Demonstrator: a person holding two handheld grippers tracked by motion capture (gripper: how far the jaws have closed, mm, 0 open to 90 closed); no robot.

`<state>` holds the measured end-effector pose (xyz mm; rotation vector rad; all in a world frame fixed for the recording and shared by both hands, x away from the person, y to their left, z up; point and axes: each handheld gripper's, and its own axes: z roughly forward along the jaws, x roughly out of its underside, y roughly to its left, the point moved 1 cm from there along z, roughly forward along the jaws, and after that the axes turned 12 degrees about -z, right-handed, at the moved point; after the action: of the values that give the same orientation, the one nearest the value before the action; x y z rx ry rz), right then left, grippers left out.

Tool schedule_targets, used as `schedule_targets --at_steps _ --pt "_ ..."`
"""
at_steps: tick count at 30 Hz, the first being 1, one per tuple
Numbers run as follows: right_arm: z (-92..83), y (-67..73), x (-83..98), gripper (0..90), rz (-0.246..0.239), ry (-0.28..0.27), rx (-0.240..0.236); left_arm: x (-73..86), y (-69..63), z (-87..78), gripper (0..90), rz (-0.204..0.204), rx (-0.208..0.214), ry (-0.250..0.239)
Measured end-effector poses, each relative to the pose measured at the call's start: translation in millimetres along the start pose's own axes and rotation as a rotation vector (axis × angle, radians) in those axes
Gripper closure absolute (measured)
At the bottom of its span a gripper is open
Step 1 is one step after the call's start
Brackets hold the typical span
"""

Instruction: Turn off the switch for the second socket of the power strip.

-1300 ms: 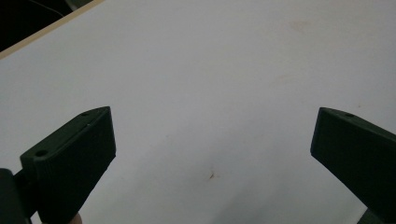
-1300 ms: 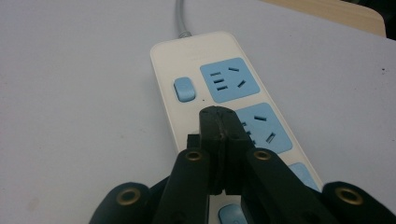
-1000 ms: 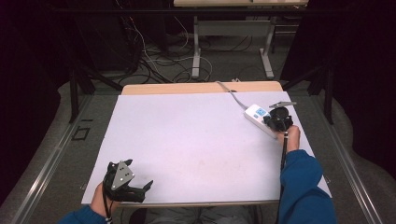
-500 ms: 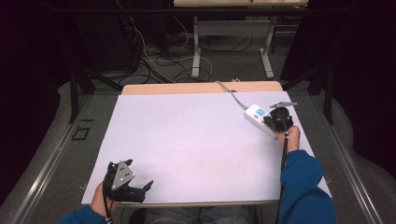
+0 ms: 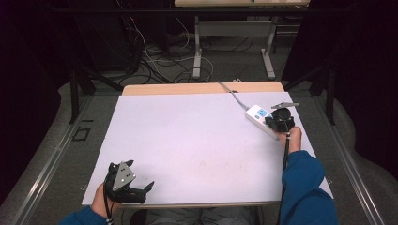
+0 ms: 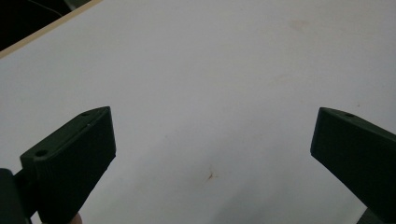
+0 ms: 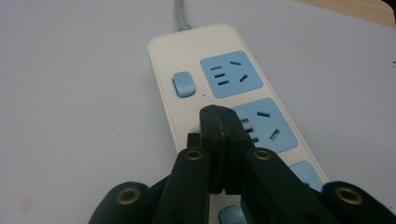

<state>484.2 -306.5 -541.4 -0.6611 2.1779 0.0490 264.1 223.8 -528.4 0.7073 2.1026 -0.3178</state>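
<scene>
glossy plastic power strip (image 7: 219,88); matt tabletop (image 5: 187,136)

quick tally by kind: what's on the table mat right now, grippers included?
Grippers: 2, the left gripper with jaws wide open near the front edge, and the right gripper shut above the strip
Power strips: 1, the power strip, white with blue sockets
Total: 3
</scene>
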Motion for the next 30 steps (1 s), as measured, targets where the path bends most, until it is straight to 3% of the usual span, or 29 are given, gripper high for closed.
schedule_targets --at_steps 22,25,30 --pt "0.2 0.3 -0.1 90.0 -0.009 0.002 0.004 0.0 -0.8 0.8 0.0 0.003 0.003 0.002" --pt "0.1 0.3 0.0 90.0 -0.013 0.001 0.003 -0.5 -0.2 0.3 0.0 0.018 -0.005 0.006" --pt "0.1 0.8 0.2 90.0 -0.002 0.003 0.003 -0.2 -0.8 0.6 0.0 0.006 0.001 0.003"
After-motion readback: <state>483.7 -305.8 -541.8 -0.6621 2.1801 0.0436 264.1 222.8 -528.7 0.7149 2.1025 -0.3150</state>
